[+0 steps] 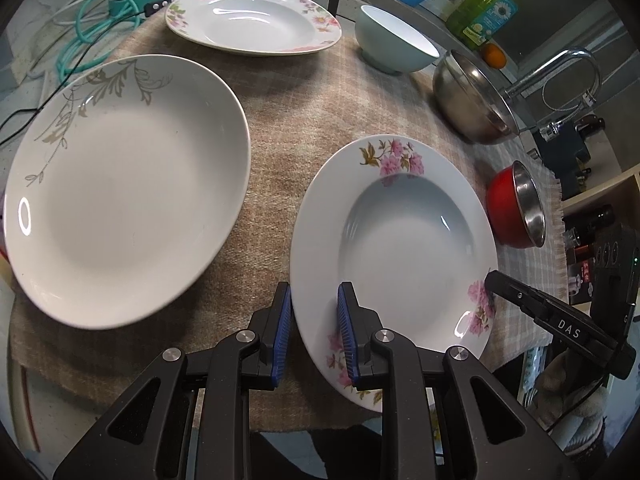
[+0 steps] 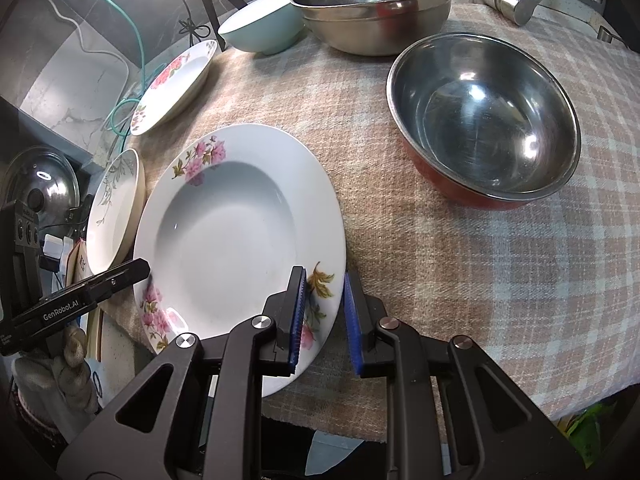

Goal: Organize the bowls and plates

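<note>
Both claws pinch one deep flowered plate (image 1: 394, 240): the left claw (image 1: 314, 330) straddles its left rim, the right claw (image 2: 325, 316) its right rim, blue pads on either side of the edge. It sits face up near the worktop's (image 2: 460, 280) front edge (round, so no long axis). A leaf-patterned plate (image 1: 124, 192) lies just beside it to the left, a red steel-lined bowl (image 2: 486, 116) close on the right. Bare checked cloth stretches behind, before another flowered plate (image 1: 254, 18) and a pale blue bowl (image 1: 394, 40).
</note>
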A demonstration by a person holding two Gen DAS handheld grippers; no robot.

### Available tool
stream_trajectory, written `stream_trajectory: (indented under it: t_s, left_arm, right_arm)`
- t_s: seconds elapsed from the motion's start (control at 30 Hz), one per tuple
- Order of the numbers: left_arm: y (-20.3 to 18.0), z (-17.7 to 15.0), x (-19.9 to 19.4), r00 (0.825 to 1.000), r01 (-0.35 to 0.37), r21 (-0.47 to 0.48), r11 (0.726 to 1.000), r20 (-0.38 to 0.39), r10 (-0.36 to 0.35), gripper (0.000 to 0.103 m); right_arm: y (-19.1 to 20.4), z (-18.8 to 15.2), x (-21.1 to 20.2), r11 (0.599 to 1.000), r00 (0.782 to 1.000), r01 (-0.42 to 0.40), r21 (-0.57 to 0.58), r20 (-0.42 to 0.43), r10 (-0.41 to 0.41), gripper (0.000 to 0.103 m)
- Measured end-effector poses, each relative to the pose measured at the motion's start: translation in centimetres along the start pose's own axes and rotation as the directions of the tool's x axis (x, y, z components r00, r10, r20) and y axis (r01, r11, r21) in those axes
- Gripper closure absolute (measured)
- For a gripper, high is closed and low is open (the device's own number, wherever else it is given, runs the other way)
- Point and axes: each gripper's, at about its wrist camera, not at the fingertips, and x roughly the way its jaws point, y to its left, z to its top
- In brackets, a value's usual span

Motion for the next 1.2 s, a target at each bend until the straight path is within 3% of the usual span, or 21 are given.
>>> stream_trajectory:
  t_s: [0.33,0.47,0.57,0.63,0.73,1.0,1.2]
  left_arm:
    - [0.2,-0.1,-0.3,1.000,0.007,-0.002,1.000,0.002,-0.007,0.081]
    - [0.3,0.0,-0.9,1.000,0.001,0.006,1.000,0.014,-0.001,0.081]
    - [0.4,0.1,-1.5,1.000,0.007,0.011,1.000,0.024,-0.007,0.071]
    - [0.5,0.2,-2.0,0.999,0.007,0.018,1.000,0.036,-0.007,0.071]
    - [0.7,0.5,-2.6,0.999,0.012,0.019,1.000,0.046,-0.013,0.068]
    - [2.1,3.0,-4.4,0.996,0.002,0.027,1.000,0.094,-0.004,0.064]
    - [4.5,6.5,-5.8,0.989,-0.014,0.019,1.000,0.145,0.011,0.064]
  right_arm:
    - [0.3,-0.1,-0.1,1.000,1.000,0.015,-0.017,0.008,-0.015,0.078]
    - [0.5,0.1,-1.1,0.999,0.999,0.028,-0.020,0.047,-0.027,0.044]
    - [0.8,0.4,-1.9,0.999,0.997,0.038,-0.033,0.073,-0.036,0.043]
    - [1.0,0.6,-2.5,0.999,0.996,0.036,-0.036,0.089,-0.033,0.042]
    - [1.5,1.1,-3.0,0.999,0.993,0.030,-0.036,0.111,-0.026,0.029]
    - [3.8,2.4,-4.0,0.998,0.988,0.015,-0.058,0.153,-0.006,0.028]
    - [6.0,4.8,-4.0,0.998,0.985,-0.055,-0.044,0.163,0.062,0.028]
